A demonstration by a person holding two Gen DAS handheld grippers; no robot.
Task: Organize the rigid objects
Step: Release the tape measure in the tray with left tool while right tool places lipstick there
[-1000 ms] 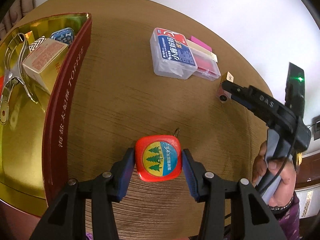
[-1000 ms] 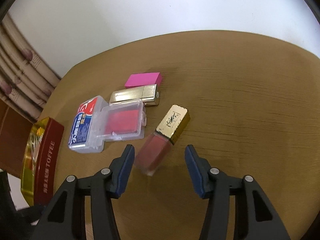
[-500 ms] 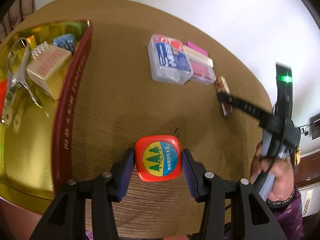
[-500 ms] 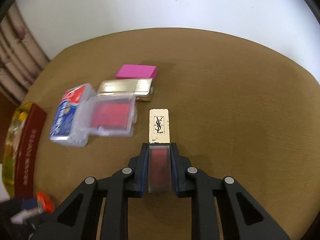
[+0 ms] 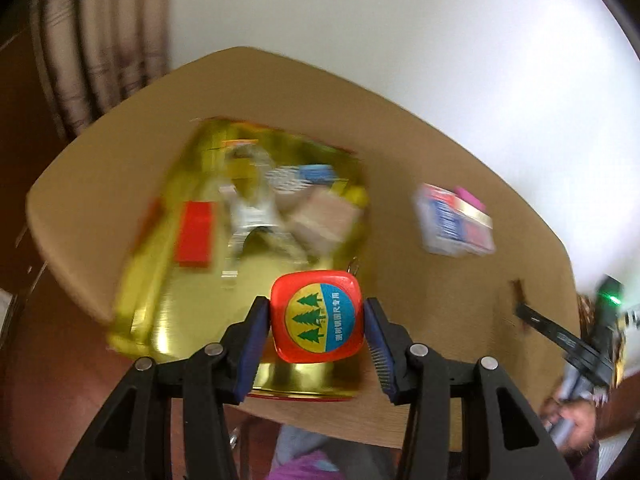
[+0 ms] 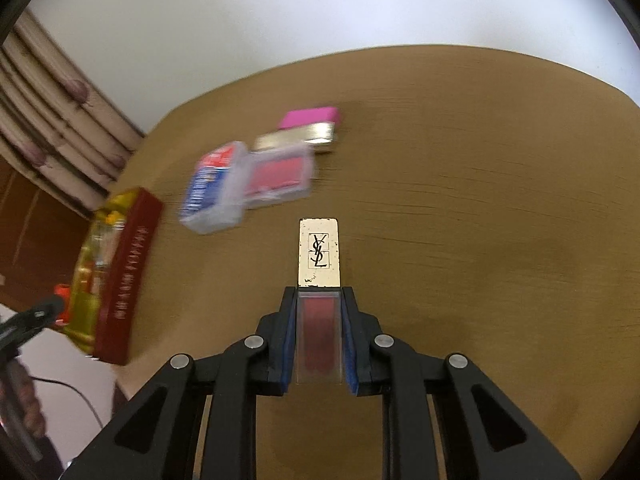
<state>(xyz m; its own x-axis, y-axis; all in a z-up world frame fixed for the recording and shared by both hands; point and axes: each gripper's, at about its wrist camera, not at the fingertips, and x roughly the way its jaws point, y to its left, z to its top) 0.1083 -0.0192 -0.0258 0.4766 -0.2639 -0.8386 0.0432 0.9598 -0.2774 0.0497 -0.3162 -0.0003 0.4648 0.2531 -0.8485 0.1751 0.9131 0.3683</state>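
We have swung our left gripper (image 5: pixel 316 328), pinching the tape (image 5: pixel 317 317), over the tin (image 5: pixel 160 280) at its 6 o'clock rim. Our right gripper (image 6: pixel 319 330) has just clamped the lipstick (image 6: pixel 319 280); both go in next.

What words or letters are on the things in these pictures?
"YSL": black logo on the gold cap of the lip gloss.
Chinese characters on the blue part of the red tape measure: too small to read.
Gold lettering on the red tin: blurred.
Blue-labelled clear box: blurred.
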